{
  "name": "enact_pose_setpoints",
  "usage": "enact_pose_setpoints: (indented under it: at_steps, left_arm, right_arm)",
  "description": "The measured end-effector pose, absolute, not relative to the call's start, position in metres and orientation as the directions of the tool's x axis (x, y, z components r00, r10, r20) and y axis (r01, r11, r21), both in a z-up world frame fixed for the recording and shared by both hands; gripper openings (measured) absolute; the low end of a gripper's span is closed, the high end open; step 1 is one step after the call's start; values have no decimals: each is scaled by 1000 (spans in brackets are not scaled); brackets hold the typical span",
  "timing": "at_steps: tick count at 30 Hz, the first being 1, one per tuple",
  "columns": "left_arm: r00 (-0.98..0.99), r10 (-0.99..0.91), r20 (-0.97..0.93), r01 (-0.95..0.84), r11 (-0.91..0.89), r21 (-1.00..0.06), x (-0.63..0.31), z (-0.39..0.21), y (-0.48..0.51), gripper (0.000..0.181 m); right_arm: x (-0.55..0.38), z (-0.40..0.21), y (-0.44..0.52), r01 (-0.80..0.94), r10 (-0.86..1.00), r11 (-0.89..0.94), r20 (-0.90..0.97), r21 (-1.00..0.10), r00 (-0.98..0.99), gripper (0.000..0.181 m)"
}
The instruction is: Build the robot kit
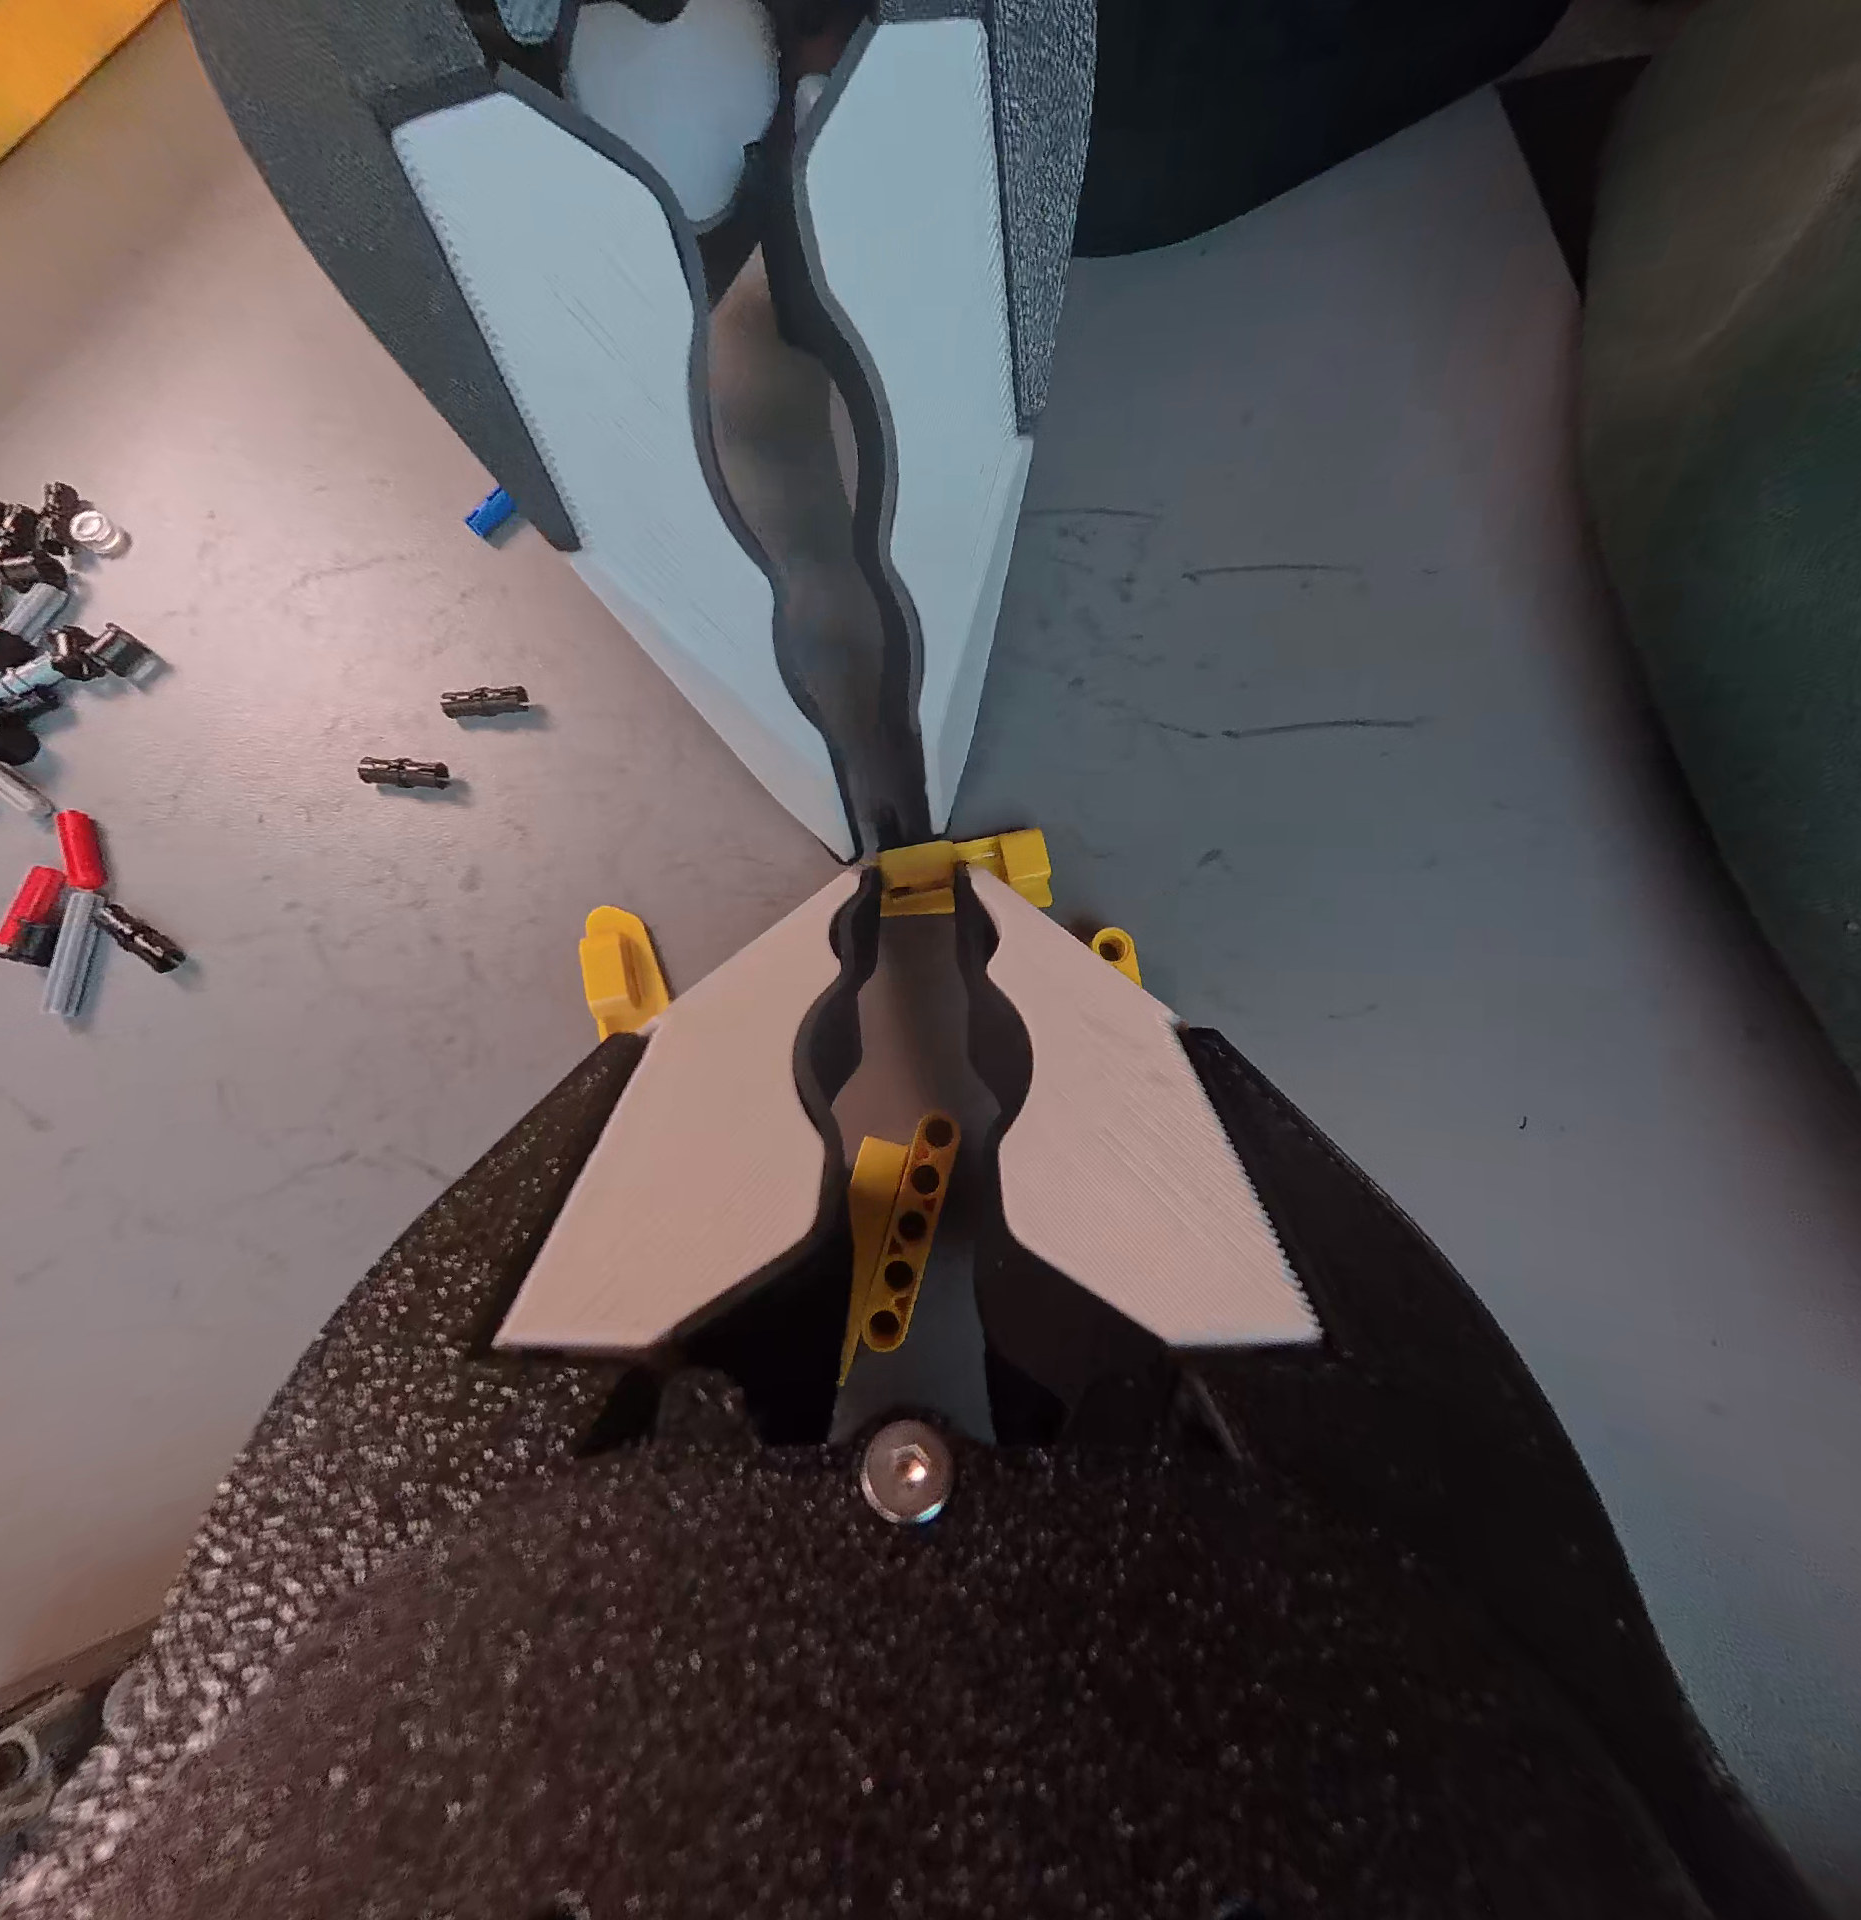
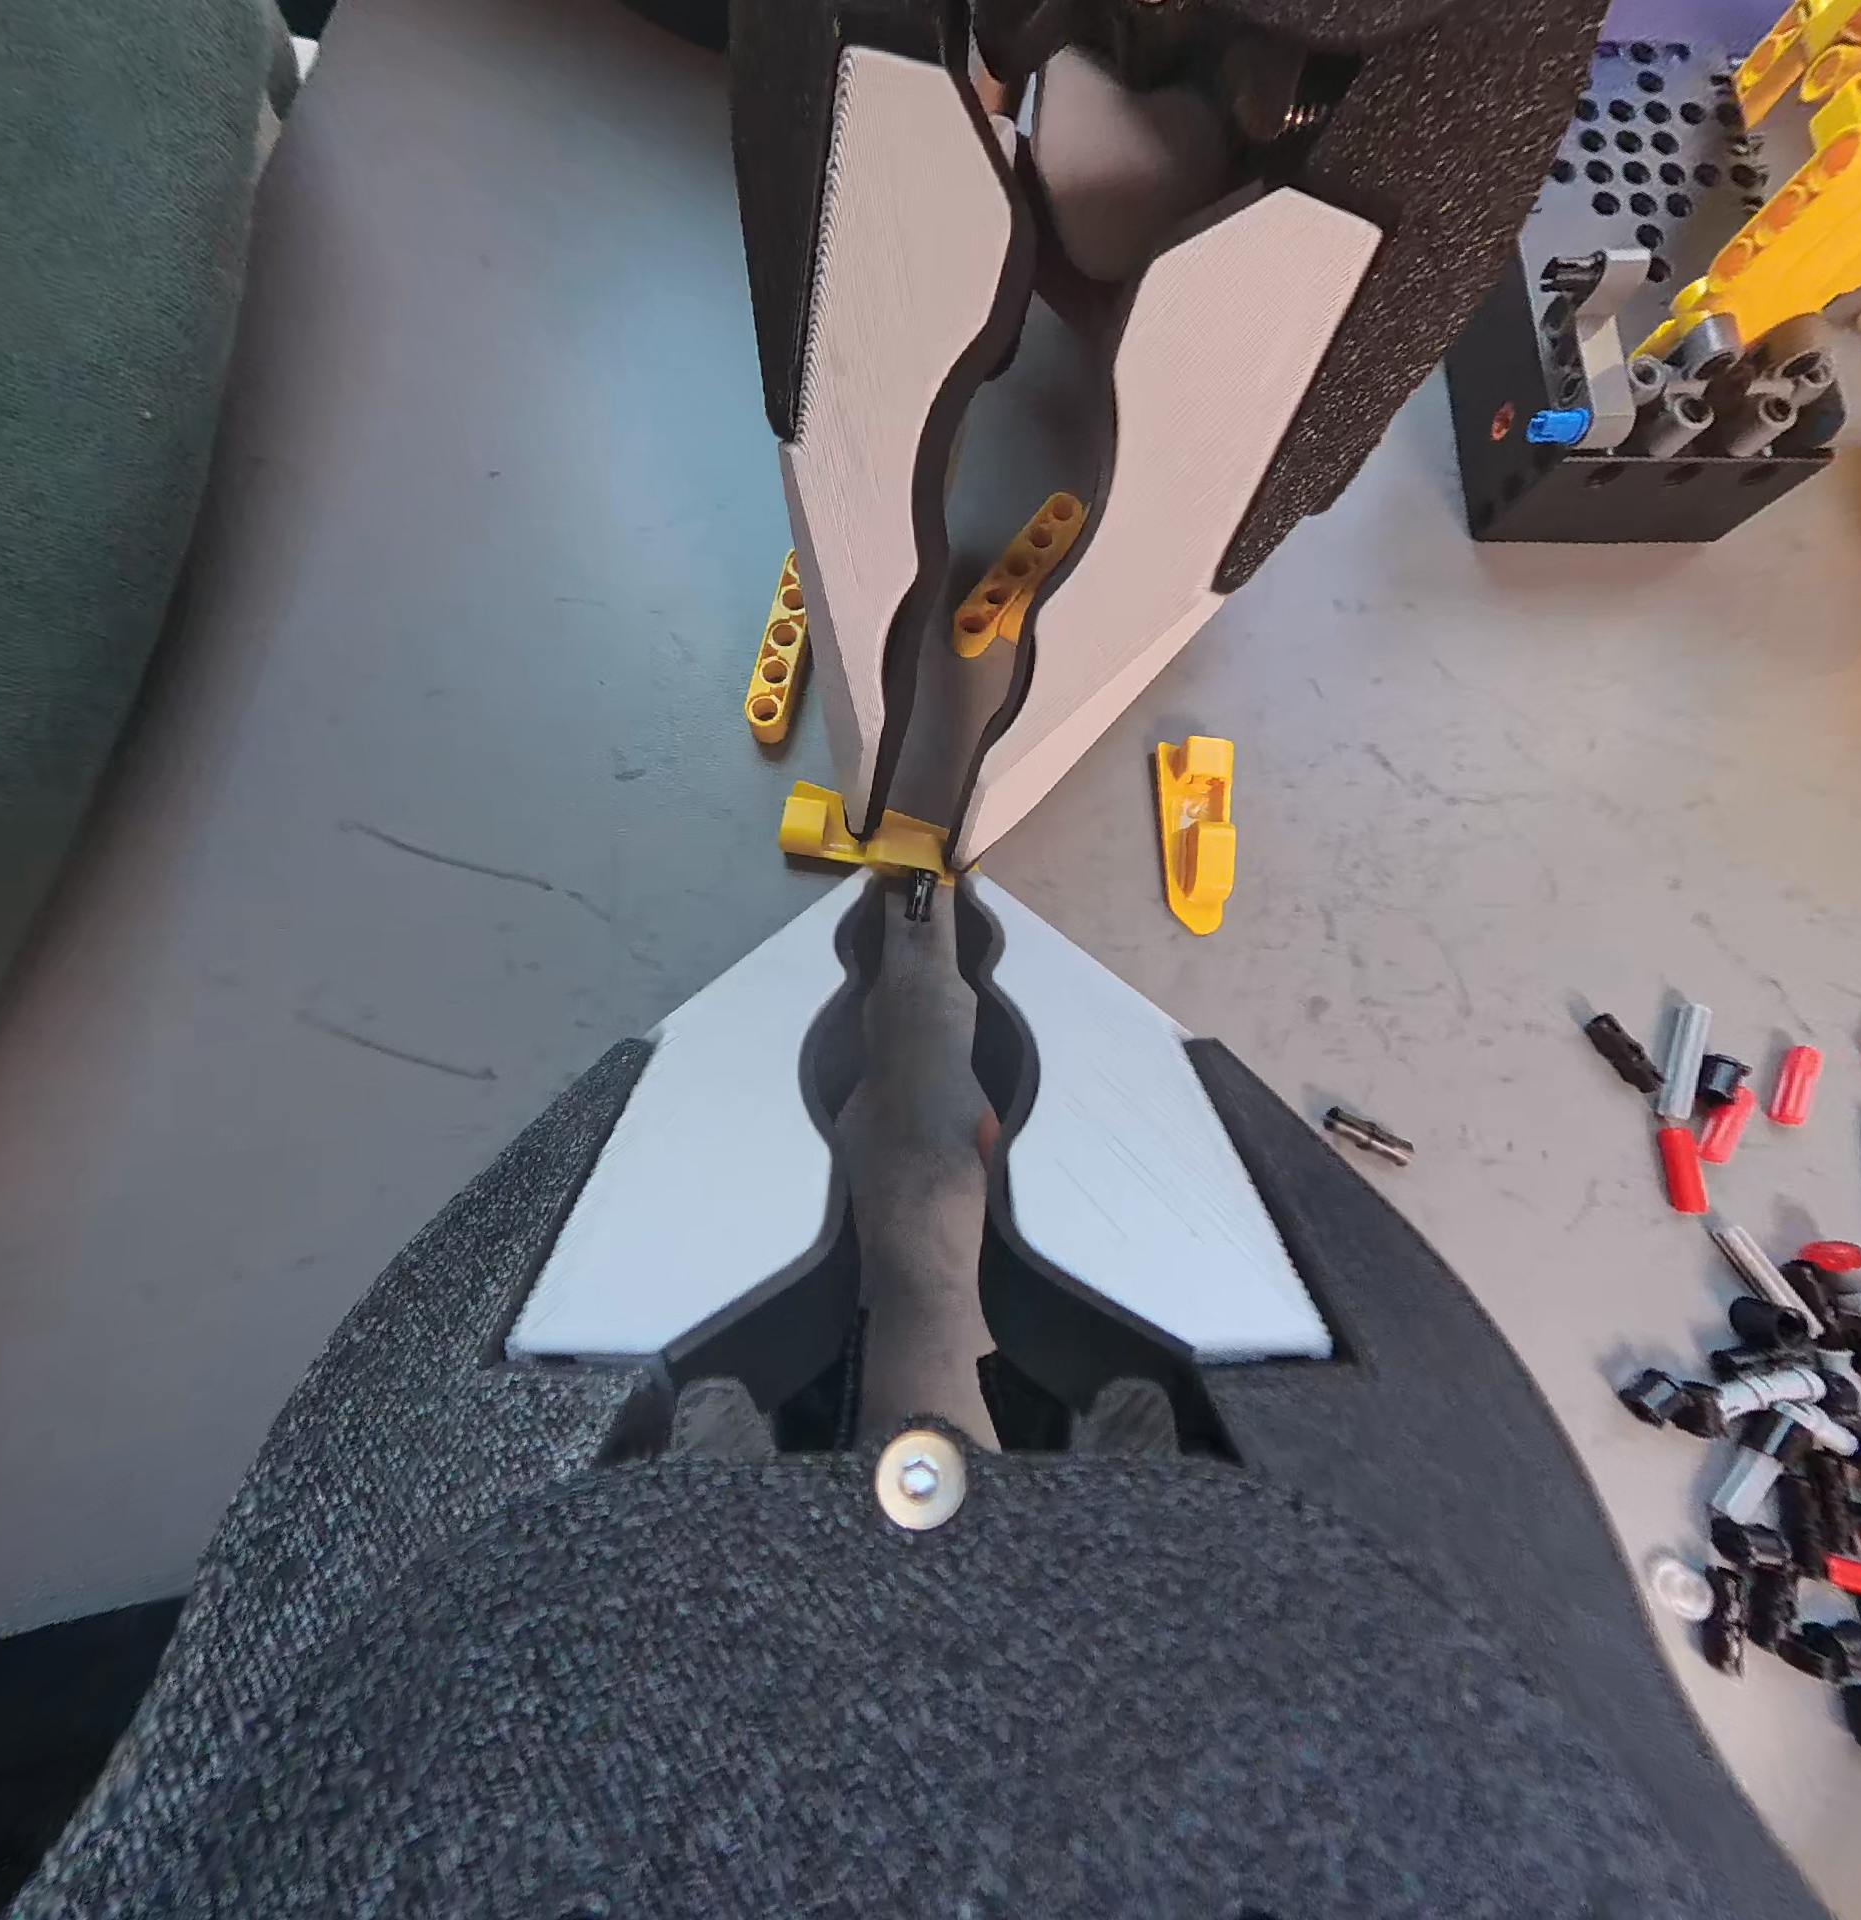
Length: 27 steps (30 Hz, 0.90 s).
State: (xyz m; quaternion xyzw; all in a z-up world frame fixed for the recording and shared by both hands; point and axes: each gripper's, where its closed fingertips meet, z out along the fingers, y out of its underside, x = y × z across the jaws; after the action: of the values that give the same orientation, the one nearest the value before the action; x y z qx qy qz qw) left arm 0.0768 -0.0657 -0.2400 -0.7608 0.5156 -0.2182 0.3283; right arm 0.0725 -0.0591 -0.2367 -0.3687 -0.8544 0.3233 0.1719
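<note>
Left wrist view puts our left gripper at the centre of the picture, its jaws clamped on a small yellow piece held above the grey table. Our right gripper meets it tip to tip from the opposite side, and its jaws pinch a short black pin whose far end touches the same yellow piece. We cannot tell whether the pin is seated in the piece or only pressed against it.

Beneath our left gripper a yellow beam with a row of holes lies on the table, and the right wrist view shows a second holed beam just beside it. A yellow clip-shaped part lies near our meeting fingertips, apart from them. Two loose black pins rest on the table on their own, and past them sits a scattered pile of black, grey and red connectors. At the far edge of the right wrist view a black block carries a partly built yellow and grey assembly. A dark green cushioned surface borders the table on the other side.
</note>
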Motion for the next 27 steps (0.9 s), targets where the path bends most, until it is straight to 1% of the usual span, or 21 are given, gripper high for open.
enact_pose_setpoints:
  at_steps: [3, 7, 16, 23, 24, 27]
  left_arm:
    - [374, -927, -7, -640, -253, -725, 77, -240, -66, 12]
    - [374, -927, -9, -641, -252, -725, 77, -240, -66, 12]
    - [364, -931, -38, -656, -227, -719, 78, -240, -65, 12]
    - [389, -920, -39, -646, -242, -724, 78, -240, -62, 12]
    - [387, -921, -38, -648, -243, -722, 77, -240, -63, 13]
    - [379, -925, -34, -653, -241, -718, 74, -240, -64, 13]
  right_arm:
    - [79, -241, -54, 559, 746, 535, 44, -633, -664, 14]
    - [79, -241, -55, 582, 751, 539, 36, -608, -659, 7]
    - [74, -240, -58, 579, 739, 553, 32, -599, -673, 1]
    - [76, -238, -51, 609, 779, 519, 39, -600, -626, 6]
    - [77, -234, -43, 618, 796, 506, 50, -602, -604, 5]
    - [77, -213, -1, 643, 861, 443, 97, -625, -500, 12]
